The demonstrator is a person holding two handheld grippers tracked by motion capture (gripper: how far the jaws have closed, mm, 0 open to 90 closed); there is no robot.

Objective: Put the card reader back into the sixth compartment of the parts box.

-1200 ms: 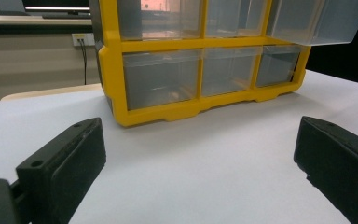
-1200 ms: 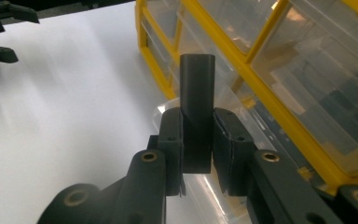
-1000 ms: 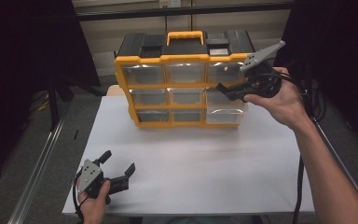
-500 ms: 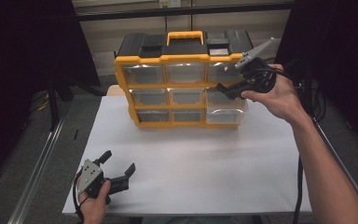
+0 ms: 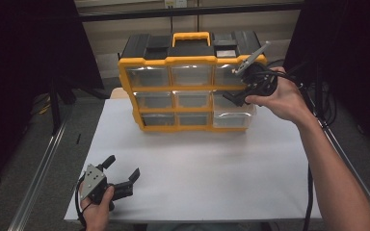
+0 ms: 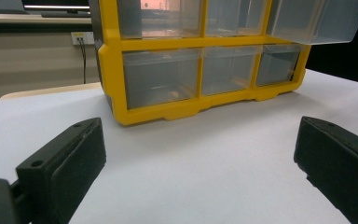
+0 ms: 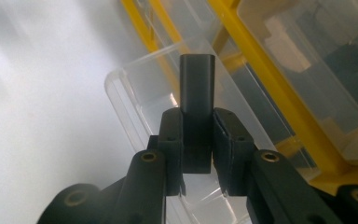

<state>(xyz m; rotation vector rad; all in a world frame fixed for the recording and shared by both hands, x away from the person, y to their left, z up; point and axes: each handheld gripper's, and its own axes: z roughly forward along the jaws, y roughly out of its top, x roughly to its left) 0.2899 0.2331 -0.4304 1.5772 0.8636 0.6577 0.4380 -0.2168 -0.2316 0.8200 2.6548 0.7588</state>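
- While the right gripper (image 7: 196, 154) clamps a small black rectangular block (image 7: 196, 112) between its pads, the block's long axis runs straight on from the jaws toward twelve o'clock in the right gripper view, its free end poking well past the fingertips.
- Directly beneath that free end lies the pulled-out clear drawer (image 7: 149, 116), its open mouth stretching from about eleven o'clock down toward six in the same view; the block hangs over the drawer's cavity and touches none of its walls, as far as can be told.
- From the high view, the right gripper (image 5: 238, 96) sits at roughly two o'clock on the table, hard against the right-hand column of the yellow parts organizer (image 5: 190, 89), with the drawer (image 5: 233, 118) projecting from the bottom row just below it.
- Judged from this, the coming move is a short descent and release: the block lies nose-down toward the drawer, so it should drop in lengthwise if the jaws part over the cavity rather than over the rim.
- Farther out, the left gripper (image 5: 120, 180) rests at seven o'clock near the table's (image 5: 212, 163) front edge, jaws spread wide with nothing between them, well apart from the organizer (image 6: 168, 112) and plainly the more distant hand.
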